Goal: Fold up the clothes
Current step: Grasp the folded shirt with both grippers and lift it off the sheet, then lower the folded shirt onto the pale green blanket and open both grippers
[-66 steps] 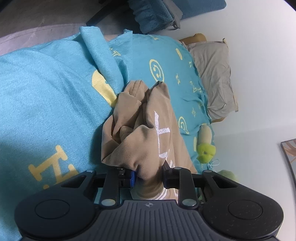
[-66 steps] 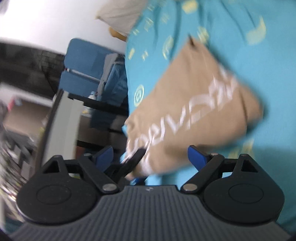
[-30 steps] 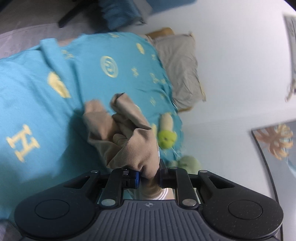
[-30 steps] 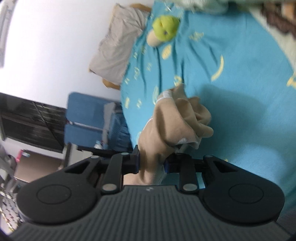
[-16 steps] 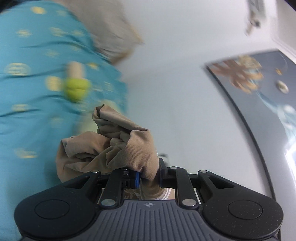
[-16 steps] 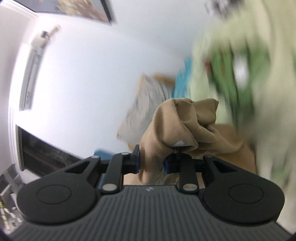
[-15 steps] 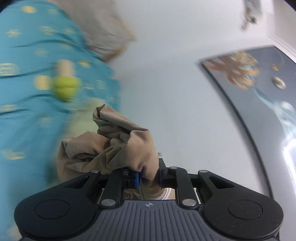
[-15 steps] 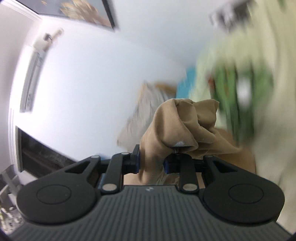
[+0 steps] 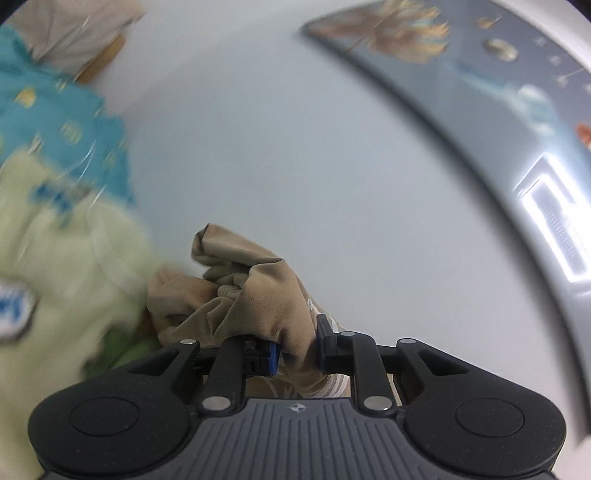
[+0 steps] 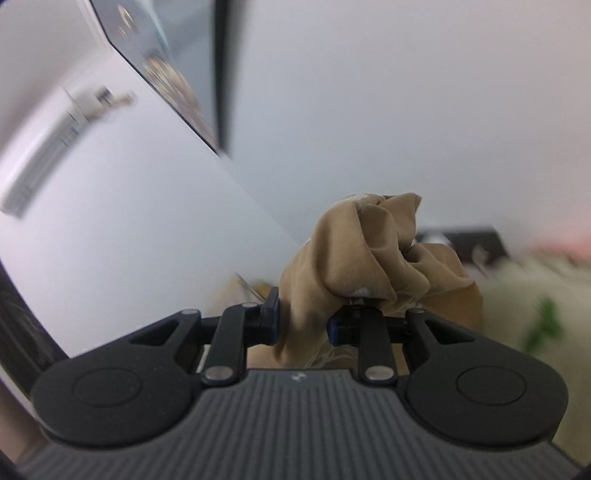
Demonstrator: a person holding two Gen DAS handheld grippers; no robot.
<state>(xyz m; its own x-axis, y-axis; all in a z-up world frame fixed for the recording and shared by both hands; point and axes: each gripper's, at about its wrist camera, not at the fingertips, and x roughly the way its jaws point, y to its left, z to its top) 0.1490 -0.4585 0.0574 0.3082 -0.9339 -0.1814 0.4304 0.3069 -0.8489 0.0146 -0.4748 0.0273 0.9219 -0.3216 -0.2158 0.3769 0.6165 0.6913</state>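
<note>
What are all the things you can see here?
tan garment: one, tan, bunched between both grippers' fingers.
bedspread: one, teal with yellow marks, left edge of the left view.
pillow: one, beige, top left.
pale green cloth: one, blurred, left side.
picture: one, grey-blue, on the white wall.
left hand-held gripper: one, black, shut on the garment.
right hand-held gripper: one, black, shut on the garment.
</note>
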